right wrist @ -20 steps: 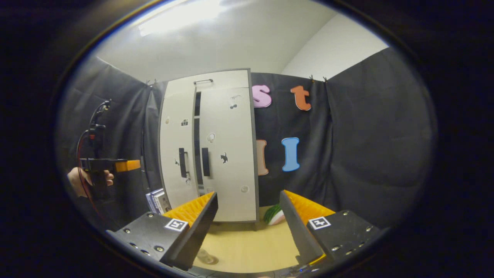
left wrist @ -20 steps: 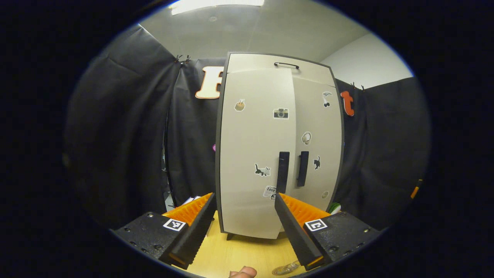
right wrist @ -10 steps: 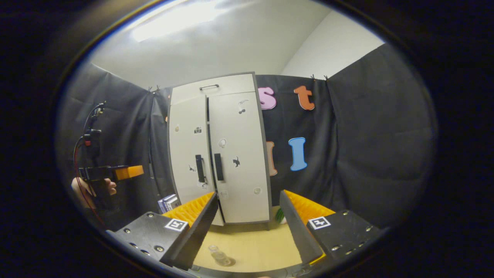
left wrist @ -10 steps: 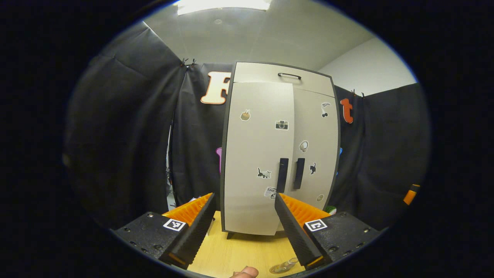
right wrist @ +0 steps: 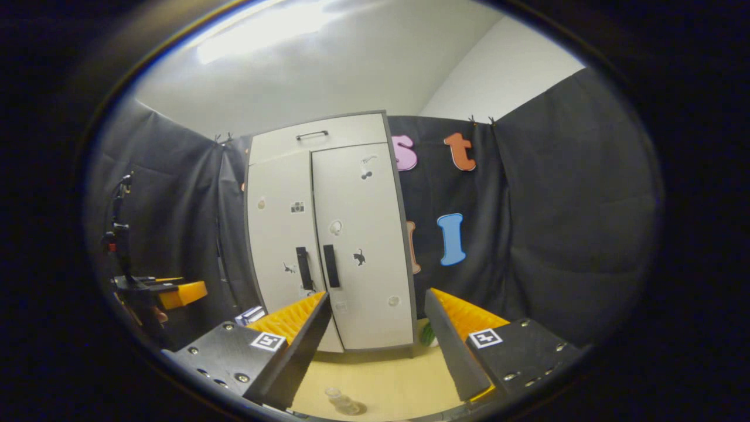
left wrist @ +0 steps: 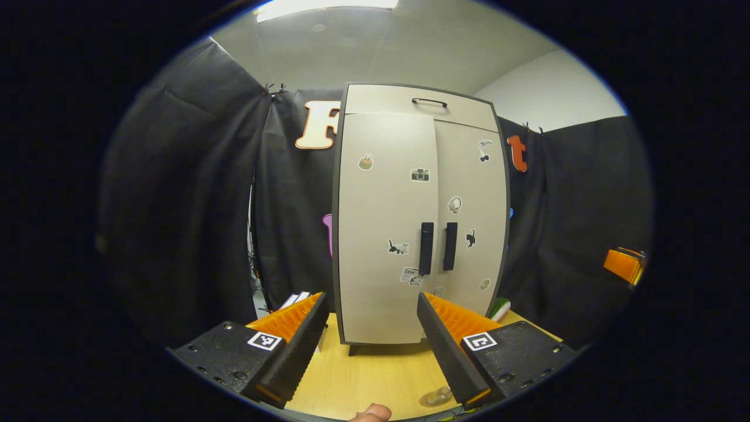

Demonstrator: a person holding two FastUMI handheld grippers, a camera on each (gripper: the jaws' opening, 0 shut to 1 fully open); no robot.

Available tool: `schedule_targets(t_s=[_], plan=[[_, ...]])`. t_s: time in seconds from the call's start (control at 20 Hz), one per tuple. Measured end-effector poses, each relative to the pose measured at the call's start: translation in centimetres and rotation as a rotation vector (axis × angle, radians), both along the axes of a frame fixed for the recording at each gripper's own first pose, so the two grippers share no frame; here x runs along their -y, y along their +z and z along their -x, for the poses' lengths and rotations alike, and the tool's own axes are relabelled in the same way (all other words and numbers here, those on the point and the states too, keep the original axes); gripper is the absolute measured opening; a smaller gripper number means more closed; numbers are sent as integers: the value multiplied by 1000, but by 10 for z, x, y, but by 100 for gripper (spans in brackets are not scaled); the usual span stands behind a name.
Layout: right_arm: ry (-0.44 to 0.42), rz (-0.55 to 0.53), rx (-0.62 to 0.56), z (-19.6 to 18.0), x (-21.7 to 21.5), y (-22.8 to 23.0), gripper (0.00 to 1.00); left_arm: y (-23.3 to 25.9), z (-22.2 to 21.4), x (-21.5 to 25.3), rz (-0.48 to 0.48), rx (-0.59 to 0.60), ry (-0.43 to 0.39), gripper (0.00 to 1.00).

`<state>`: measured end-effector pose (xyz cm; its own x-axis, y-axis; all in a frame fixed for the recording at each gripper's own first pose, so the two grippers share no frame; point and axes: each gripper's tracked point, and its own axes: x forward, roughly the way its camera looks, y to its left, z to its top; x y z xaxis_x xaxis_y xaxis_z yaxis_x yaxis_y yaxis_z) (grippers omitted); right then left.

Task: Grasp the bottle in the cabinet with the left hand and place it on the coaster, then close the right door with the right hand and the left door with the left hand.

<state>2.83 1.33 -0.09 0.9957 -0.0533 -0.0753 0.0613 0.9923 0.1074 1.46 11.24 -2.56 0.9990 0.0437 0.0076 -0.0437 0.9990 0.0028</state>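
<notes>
Backing off with both doors [left wrist: 384, 234] looking shut, left gripper [left wrist: 370, 346] and right gripper [right wrist: 378, 346] spread wide and empty, could clip the bottle [right wrist: 341, 401] standing just below.

One cabinet [left wrist: 410, 223] with two doors (both shut), two handles — and one bottle [right wrist: 343, 401].

left gripper [left wrist: 370, 346]: we are seeing black blocky mounts, each wearing a square black-and-white tag, with screws showing
right gripper [right wrist: 376, 346]: we are seeing matching mounts, tags, ridged finger faces
</notes>
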Motion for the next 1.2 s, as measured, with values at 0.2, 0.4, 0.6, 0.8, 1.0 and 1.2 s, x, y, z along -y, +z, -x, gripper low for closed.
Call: schedule_targets(t_s=[0.2,0.4,0.6,0.8,1.0,1.2], plan=[[-13,48,-4,-7,6,-4,98,-14,10,10,7,6,16,96],[-13,68,-23,-7,3,-15,98,-23,16,21,6,-3,-5,96],[-2,83,-27,-5,-7,-17,96,-26,18,30,-15,-15,-30,96],[24,79,2,3,-18,-12,98,-9,18,37,-10,29,-56,96],[32,97,-22,13,-24,-15,96,14,25,36,-28,99,-44,96],[30,66,-1,14,-27,-6,96,22,27,46,-38,123,-89,96]])
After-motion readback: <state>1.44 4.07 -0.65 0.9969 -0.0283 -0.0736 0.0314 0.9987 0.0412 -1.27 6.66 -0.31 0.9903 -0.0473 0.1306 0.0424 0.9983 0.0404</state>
